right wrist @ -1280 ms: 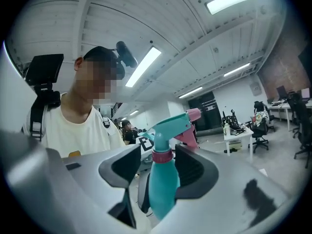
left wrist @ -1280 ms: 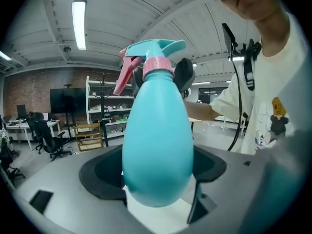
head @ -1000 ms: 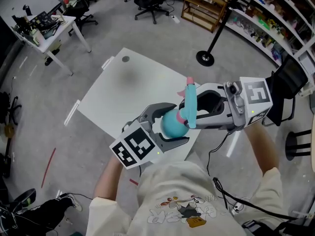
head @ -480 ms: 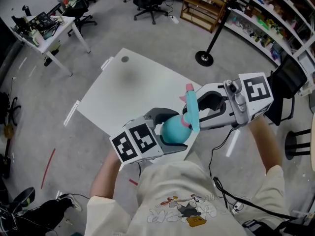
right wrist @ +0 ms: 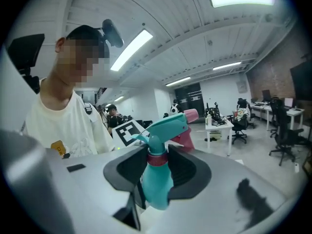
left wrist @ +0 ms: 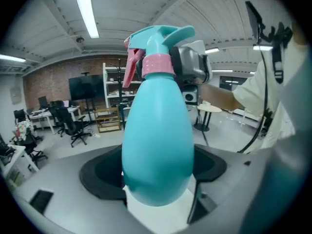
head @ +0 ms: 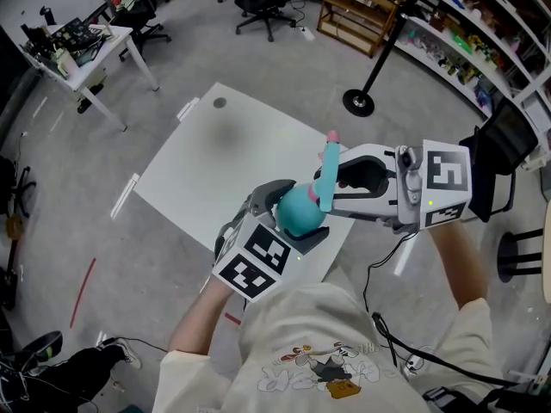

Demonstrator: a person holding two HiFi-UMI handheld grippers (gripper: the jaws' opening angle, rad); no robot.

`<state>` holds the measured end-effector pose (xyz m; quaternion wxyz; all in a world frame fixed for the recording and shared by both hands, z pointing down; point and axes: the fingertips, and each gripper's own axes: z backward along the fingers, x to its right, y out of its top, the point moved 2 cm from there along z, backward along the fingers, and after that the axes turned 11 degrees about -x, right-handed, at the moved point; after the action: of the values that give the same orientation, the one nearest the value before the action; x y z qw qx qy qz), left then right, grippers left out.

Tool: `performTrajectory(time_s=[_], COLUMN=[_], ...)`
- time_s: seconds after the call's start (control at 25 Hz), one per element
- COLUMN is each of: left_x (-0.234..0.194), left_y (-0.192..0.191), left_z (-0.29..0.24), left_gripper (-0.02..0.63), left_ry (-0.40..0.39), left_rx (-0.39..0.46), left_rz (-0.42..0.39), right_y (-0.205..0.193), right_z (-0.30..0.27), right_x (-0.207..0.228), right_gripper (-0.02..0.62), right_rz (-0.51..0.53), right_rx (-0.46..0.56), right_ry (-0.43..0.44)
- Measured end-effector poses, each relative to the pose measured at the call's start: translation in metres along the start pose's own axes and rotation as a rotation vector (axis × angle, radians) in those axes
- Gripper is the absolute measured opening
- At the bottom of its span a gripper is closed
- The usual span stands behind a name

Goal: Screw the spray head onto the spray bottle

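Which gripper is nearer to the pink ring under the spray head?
Right. The right gripper has its jaws closed on the pink ring itself; the left gripper grips the bottle by its round body, below the ring.

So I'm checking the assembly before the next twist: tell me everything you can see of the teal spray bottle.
The teal, egg-shaped spray bottle looks like smooth plastic. It is held in the air over the near edge of the white table, head end up. The left gripper clamps its rounded body low down. On its neck sits a teal spray head with a pink collar and a pink trigger. The right gripper grips at that collar. Whether the head is fully screwed down cannot be told.
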<state>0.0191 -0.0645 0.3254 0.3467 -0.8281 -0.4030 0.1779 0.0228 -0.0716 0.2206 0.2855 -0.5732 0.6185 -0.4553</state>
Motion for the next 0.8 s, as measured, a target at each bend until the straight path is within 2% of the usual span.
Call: performTrajectory(time_s=[0.12,0.32,0.48,0.56,0.64,0.8], left_x=[-0.01,-0.027,-0.039,-0.043,-0.045,-0.037], left_y=[-0.001,-0.01,-0.007,-0.006,-0.007,-0.005], left_z=[-0.008,-0.021,-0.018,-0.016,-0.016,-0.021], left_gripper=[0.405,0.405,0.405,0.405,0.405,0.405], left_ry=[0.104,0.234,0.353,0.378,0.392,0.383], left_rx=[0.009,0.102,0.143,0.155,0.162,0.171], left_rz=[0.053,0.212,0.261,0.271,0.278,0.292], right_y=[-0.004,-0.012,-0.008,-0.006,-0.005,-0.01], right_z=[-0.003,-0.015,-0.016,-0.017,-0.02,-0.016], right_x=[0.007,0.024,0.028,0.029,0.026,0.022], right_gripper=[0.135,0.134,0.134,0.133,0.135,0.135], right_rz=[-0.028,-0.085,-0.103,-0.095,-0.093,-0.12], right_rx=[-0.001,0.033,0.082,0.1,0.112,0.147], right_ry=[-0.099,-0.296,-0.493,-0.594,-0.659,-0.675])
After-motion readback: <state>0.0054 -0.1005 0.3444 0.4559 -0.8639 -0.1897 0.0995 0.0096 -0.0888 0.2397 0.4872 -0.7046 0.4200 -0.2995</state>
